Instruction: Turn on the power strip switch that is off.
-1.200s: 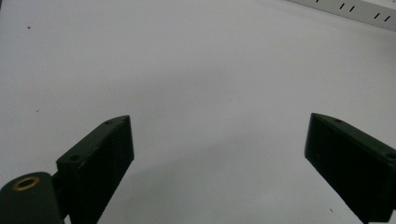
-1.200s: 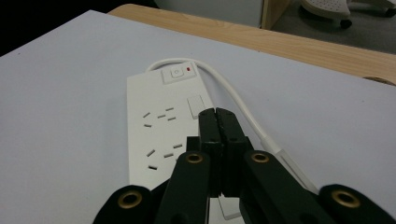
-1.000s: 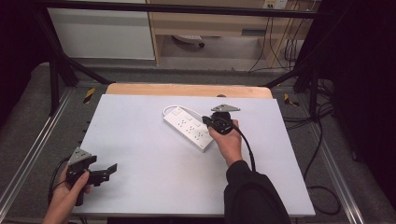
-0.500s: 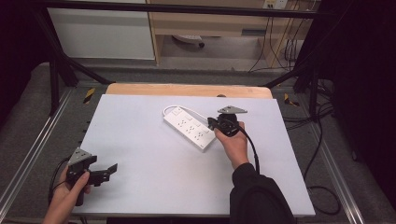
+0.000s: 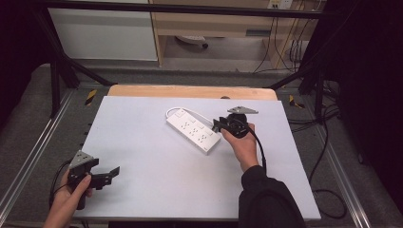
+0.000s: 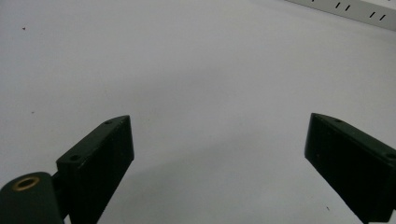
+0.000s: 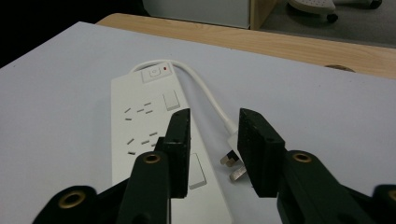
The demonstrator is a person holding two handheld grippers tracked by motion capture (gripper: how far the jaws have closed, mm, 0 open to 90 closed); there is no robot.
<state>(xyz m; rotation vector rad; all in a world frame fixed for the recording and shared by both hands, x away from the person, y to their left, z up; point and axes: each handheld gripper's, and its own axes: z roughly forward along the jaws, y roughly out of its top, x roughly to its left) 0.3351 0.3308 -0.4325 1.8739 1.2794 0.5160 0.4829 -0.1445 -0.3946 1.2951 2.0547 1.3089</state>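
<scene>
A white power strip (image 5: 192,130) lies at an angle in the middle of the grey-white table top (image 5: 157,190). Its white cable (image 7: 205,95) loops from the switch end to a plug (image 7: 232,164) lying flat on the table beside the strip's body (image 7: 140,116). My right gripper (image 5: 217,125) hovers at the strip's right edge. Its jaws stand partly open with nothing between them, and the plug lies just past the gap (image 7: 212,140). My left gripper (image 5: 113,174) is held near the table's front left, jaws wide open (image 6: 217,154) over bare table, with the strip's edge (image 6: 355,7) far ahead.
A wooden board edge (image 5: 190,91) runs along the table's far side. Metal frame rails (image 5: 28,156) flank the table, and cables (image 5: 328,190) hang on the floor at the right. A white cabinet (image 5: 104,33) stands behind.
My right gripper has drifted a little to the right and toward the person, beside the strip. The left gripper has stayed where it was.
</scene>
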